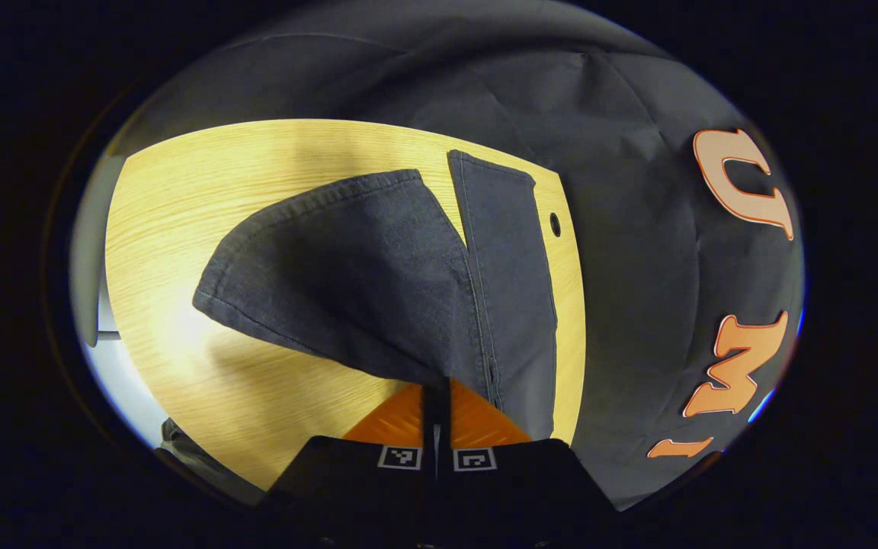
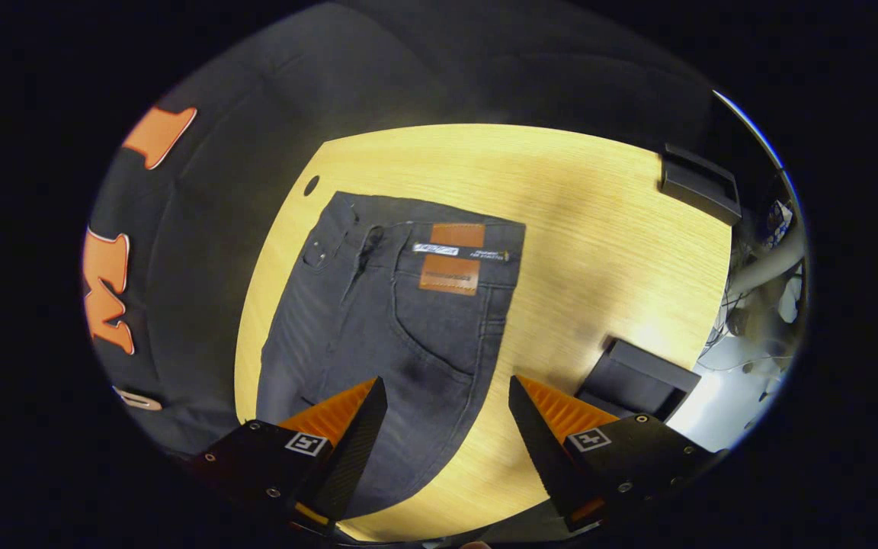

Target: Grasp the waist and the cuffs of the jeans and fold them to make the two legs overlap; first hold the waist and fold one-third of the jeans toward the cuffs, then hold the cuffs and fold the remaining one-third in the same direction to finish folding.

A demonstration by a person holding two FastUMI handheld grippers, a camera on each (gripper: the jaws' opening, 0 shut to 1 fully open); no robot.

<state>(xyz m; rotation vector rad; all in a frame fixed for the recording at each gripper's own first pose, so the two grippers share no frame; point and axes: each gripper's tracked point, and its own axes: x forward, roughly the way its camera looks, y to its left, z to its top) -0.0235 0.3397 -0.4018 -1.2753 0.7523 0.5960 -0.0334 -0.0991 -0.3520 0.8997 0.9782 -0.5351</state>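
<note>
A recording booth in a lab or office — black cloth wall [image 2: 241, 191] hung around a pale wood desk [image 2: 599, 229] with a cable hole [image 2: 311, 184] at 10 o'clock, black holders [image 2: 698, 183] at 2 — loose cables [image 2: 744, 320] at 3.

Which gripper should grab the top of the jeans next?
Right. The right gripper is open above the jeans, facing their waist. The left gripper is shut on a lifted leg.

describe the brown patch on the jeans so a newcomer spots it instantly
Start at the wooden table, then the dark jeans lying flat on it. At their far end, on the waistband, sits the brown patch: the only tan rectangle on grey denim.
</note>
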